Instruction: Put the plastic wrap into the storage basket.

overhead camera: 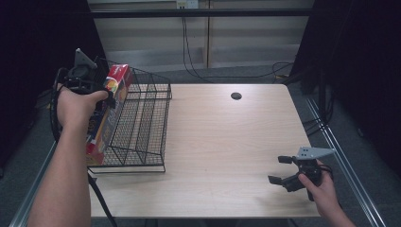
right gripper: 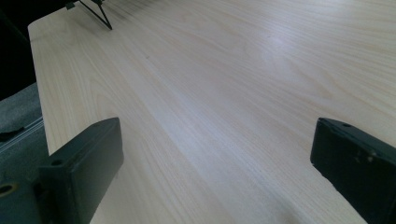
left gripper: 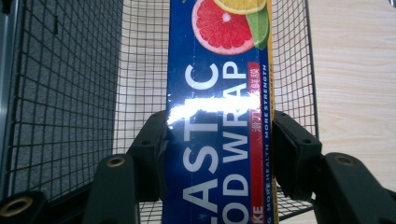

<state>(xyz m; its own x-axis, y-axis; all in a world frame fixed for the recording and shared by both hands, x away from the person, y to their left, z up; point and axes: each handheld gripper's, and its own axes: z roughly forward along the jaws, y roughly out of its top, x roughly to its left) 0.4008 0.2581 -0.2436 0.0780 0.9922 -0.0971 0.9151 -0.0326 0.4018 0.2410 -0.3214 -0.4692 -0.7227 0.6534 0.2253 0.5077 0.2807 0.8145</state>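
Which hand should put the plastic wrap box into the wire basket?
Left. The left gripper already clamps the plastic wrap box right over the wire basket. The right gripper sits open and empty near the table's far corner.

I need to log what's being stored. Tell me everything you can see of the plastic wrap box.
The plastic wrap box is long and narrow, seemingly glossy cardboard: blue face, white lettering, a red stripe, citrus slices pictured at one end. The left gripper clamps its two long sides. It is held tilted over the left side of the wire basket, above the table.
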